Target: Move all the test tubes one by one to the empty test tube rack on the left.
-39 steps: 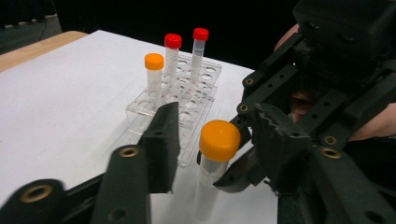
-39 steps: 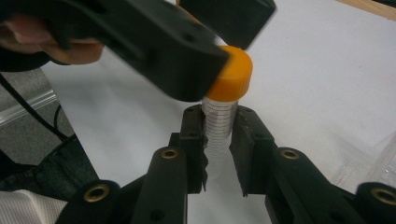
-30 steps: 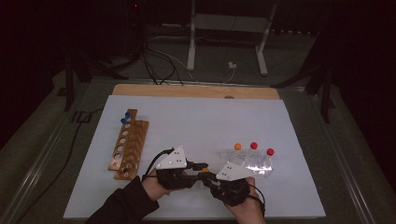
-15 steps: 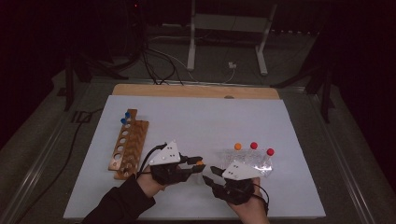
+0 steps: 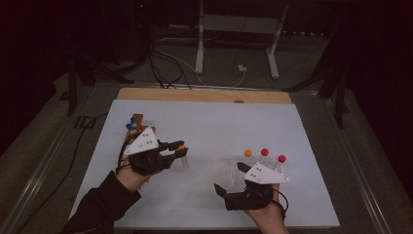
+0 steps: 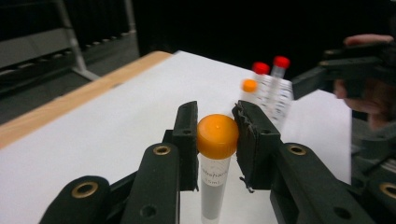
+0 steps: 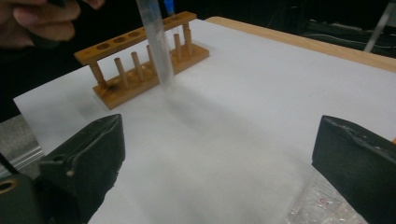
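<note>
The left gripper [image 5: 179, 150] sits over the left half of the white table [image 5: 219, 122], its jaws clamped on the orange cap of a clear tube [image 6: 215, 158]. In the left gripper view the cap is pinched between the two black pads and the tube hangs straight down below them, with small print on its side that is too blurred to read. In the right gripper view the same tube [image 7: 156, 42] appears as a pale column tilted slightly, its lower end just above the table in front of the wooden rack [image 7: 140, 58].

That rack [image 5: 132, 132] lies on the left side of the table, just beside and behind the left gripper, running near to far. A couple of blue-capped tubes [image 5: 131, 123] stand at its far end; the holes nearer the person look empty, though the hand covers part of them from above.

The right gripper [image 5: 229, 181] rests low at the near right, jaws spread wide with nothing between them. Just beyond it, three more tubes stand together on the right side of the table: one orange-capped [image 5: 248, 153] and two red-capped [image 5: 265, 152], in what seems to be a clear plastic holder [image 5: 234, 165].
</note>
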Available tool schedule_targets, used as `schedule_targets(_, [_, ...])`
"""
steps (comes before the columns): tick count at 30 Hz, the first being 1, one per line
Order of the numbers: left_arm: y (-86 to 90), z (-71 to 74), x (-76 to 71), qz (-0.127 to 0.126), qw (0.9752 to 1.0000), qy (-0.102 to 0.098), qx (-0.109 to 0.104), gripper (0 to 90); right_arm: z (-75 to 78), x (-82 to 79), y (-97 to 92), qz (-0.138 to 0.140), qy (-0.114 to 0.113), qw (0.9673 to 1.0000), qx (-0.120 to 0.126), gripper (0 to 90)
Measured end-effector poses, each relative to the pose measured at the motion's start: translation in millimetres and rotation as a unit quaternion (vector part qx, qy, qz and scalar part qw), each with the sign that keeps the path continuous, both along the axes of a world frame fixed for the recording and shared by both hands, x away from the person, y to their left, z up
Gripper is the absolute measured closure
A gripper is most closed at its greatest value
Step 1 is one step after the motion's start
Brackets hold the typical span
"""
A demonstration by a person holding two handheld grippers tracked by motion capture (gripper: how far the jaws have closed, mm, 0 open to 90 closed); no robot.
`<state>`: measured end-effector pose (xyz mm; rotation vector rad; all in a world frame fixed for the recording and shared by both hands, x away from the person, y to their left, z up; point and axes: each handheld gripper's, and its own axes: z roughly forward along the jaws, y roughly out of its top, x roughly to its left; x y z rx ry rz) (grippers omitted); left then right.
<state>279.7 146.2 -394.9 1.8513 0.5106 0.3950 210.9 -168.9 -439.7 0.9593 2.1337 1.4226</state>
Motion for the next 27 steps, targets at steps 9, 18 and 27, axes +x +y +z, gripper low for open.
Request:
schedule_targets(9, [42.7,22.2,8.4,0.067,0.9974,-0.024,-0.002,72.1,1.1,-0.3,-3.0,0.011,0.002,0.9999,0.008,0.0])
schedule_targets(18, [78.3,25.9,21.9,0.135,0.9905,-0.025,-0.009,72.1,1.8,-1.0,-3.7,0.016,0.0,0.9998,0.014,0.0])
schedule_targets(27, [104.1,21.2,32.4,0.194,0.9805,-0.033,0.001,72.0,1.4,-0.7,-4.3,0.015,0.001,0.9998,0.011,0.0])
